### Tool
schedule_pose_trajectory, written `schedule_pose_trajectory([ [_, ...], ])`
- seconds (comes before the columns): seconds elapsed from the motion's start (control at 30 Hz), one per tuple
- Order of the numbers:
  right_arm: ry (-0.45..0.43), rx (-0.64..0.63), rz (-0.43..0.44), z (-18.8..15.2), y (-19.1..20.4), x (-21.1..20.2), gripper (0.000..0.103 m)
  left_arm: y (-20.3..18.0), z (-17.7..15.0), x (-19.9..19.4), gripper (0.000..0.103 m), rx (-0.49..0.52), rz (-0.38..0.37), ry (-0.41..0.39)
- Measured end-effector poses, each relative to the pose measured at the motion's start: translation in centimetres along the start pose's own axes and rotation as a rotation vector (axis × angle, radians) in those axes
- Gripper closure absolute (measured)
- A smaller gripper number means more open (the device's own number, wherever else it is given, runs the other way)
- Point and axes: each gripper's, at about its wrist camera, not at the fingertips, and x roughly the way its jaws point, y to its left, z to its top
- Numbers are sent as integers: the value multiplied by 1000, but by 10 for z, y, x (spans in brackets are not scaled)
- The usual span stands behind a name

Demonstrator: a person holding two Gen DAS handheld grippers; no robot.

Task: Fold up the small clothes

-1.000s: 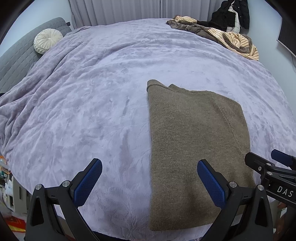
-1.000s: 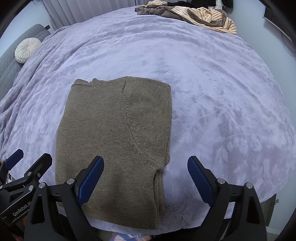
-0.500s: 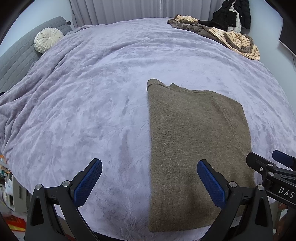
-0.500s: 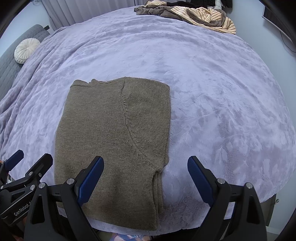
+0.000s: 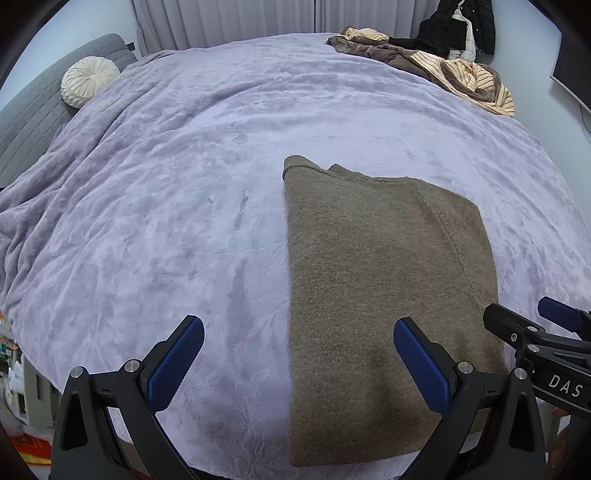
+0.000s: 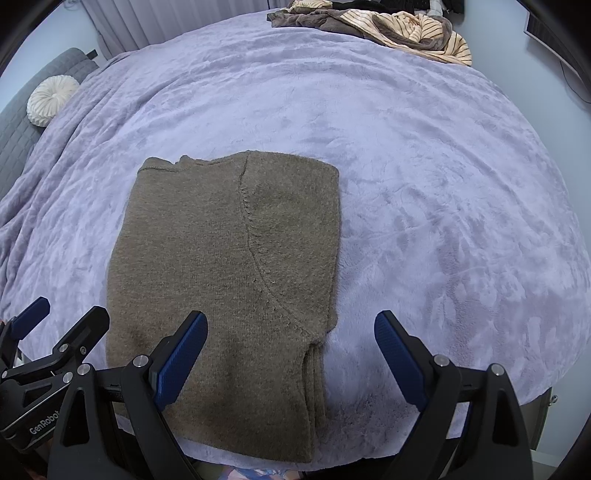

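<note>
An olive-brown knitted sweater (image 5: 380, 280) (image 6: 229, 280) lies flat on the lilac bed cover (image 5: 166, 206) (image 6: 443, 192), folded into a long rectangle with its sleeves tucked in. My left gripper (image 5: 298, 363) hovers open above the sweater's near left edge; one pad is over the bare cover, the other over the knit. My right gripper (image 6: 290, 360) hangs open over the near right edge by the sleeve seam. Neither holds anything. Each gripper shows at the edge of the other's view.
A heap of brown and striped clothes (image 5: 443, 70) (image 6: 388, 29) lies at the bed's far right corner, with a dark jacket (image 5: 461, 29) behind it. A round white cushion (image 5: 88, 79) (image 6: 51, 99) sits by the grey headboard on the left. The bed's near edge runs just under the grippers.
Both views have shifted very slightly, with the sweater drifting a touch lower in the left view. The sweater itself has not moved, and both grippers stay open.
</note>
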Motion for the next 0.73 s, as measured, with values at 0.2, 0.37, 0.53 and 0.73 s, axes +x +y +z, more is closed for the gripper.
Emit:
schedule_pose_trajectory([
  [0.2,3,-4,-3,0,0,5,10,-3,2,3,0,6,-7,4],
  [0.37,6,-6,-8,2,1,6,10,-3,4,5,0,7,-28,5],
  [0.53,11,-4,-8,4,0,8,10,-1,5,9,0,-8,-47,18],
  [0.73,22,0,-9,6,-2,14,10,-3,7,10,0,24,-30,8],
])
